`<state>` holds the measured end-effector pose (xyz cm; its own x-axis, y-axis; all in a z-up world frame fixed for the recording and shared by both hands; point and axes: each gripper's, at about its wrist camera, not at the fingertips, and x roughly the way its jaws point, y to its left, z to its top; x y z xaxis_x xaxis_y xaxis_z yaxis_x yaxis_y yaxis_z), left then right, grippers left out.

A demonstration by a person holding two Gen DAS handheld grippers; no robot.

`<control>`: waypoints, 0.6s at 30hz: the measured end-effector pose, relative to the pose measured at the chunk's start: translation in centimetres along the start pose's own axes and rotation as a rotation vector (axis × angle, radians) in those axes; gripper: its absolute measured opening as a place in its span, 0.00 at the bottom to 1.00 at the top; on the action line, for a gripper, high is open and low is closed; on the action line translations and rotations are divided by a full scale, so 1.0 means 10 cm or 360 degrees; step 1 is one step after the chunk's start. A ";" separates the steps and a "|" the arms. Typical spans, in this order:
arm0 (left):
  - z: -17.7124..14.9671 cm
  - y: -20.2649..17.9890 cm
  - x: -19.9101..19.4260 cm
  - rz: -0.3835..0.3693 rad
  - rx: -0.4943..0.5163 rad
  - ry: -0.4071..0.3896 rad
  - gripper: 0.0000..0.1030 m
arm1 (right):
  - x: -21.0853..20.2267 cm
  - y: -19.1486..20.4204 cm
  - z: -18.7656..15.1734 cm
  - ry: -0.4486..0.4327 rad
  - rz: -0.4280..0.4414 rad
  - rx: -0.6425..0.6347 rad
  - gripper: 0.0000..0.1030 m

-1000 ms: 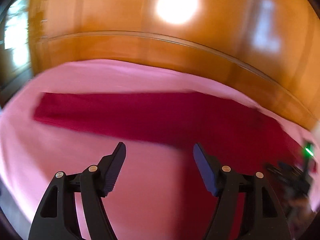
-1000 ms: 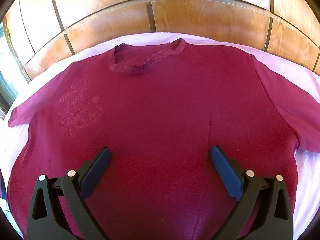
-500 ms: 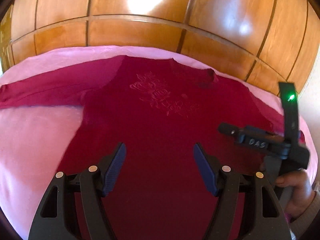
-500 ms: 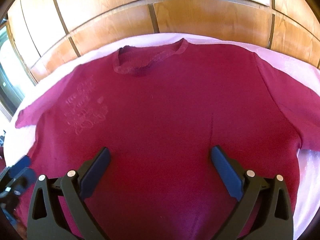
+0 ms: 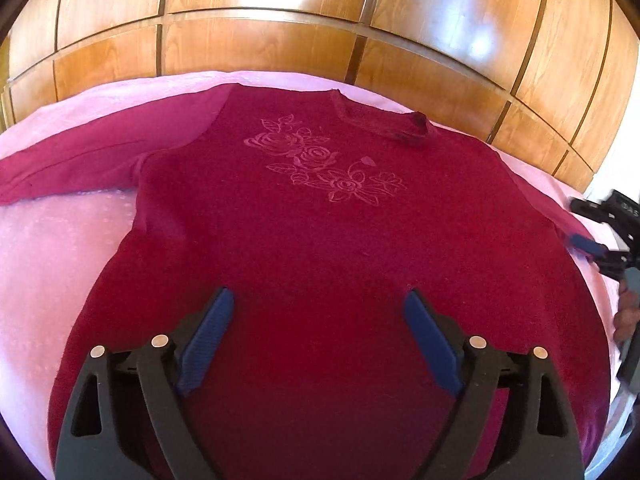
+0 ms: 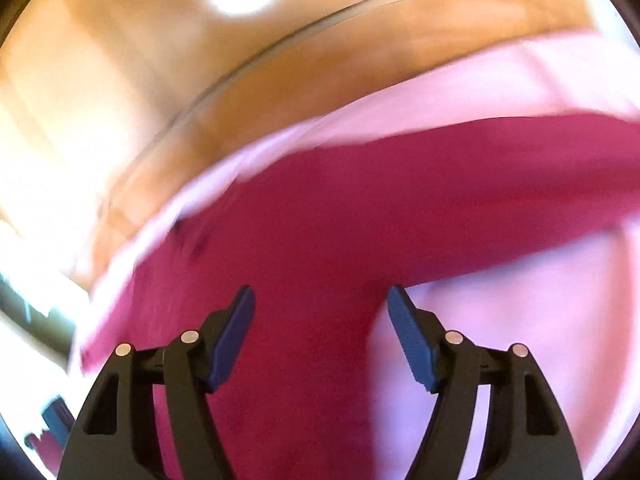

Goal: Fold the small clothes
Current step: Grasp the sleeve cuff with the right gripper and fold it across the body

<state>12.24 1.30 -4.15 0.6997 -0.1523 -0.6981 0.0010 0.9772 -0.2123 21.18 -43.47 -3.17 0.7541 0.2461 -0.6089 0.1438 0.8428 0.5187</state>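
A dark red knitted sweater [image 5: 320, 240] lies flat and face up on a pale pink bedcover [image 5: 52, 264] with a faint dotted weave. Behind the bed stands a glossy panelled wooden wall [image 5: 280, 20] with dark grooves.

In the left wrist view, the sweater's left sleeve [image 5: 72, 164] stretches out sideways across the cover. A raised rose design [image 5: 320, 164] in the same red sits on the chest, and a ribbed round neckline [image 5: 384, 124] lies at the far edge. The left gripper [image 5: 320, 340], black with ridged blue pads, hovers over the lower body of the sweater. Its jaws have just been opening and now stand spread wide, with nothing pinched between them. At the far right edge the right gripper [image 5: 592, 248] and part of a hand [image 5: 626, 316] appear beside the sweater's other sleeve; half a second ago that gripper was nearer the middle of the sweater.

The right wrist view is blurred. The right gripper's jaws have just been closing but are still apart, gripping nothing. Below them lie the sweater's side edge and the right sleeve [image 6: 480, 168], where earlier this view faced the whole chest.
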 end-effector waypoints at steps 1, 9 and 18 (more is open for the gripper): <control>0.00 0.00 0.01 -0.0004 0.0004 0.0003 0.86 | -0.10 -0.25 0.08 -0.0051 -0.0049 0.0096 0.67; 0.01 -0.08 0.07 0.0025 0.0044 0.0029 0.91 | -0.55 -2.03 0.48 -0.0321 -0.0276 0.0819 0.37; 0.02 -0.13 0.11 0.0063 0.0081 0.0051 0.92 | -0.48 -2.35 0.99 -0.0336 -0.0613 0.0725 0.05</control>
<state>13.15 -0.10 -4.51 0.6765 -0.1170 -0.7271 0.0104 0.9887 -0.1495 20.52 -69.20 -6.56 0.6971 -0.1733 -0.6957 0.6538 0.5520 0.5175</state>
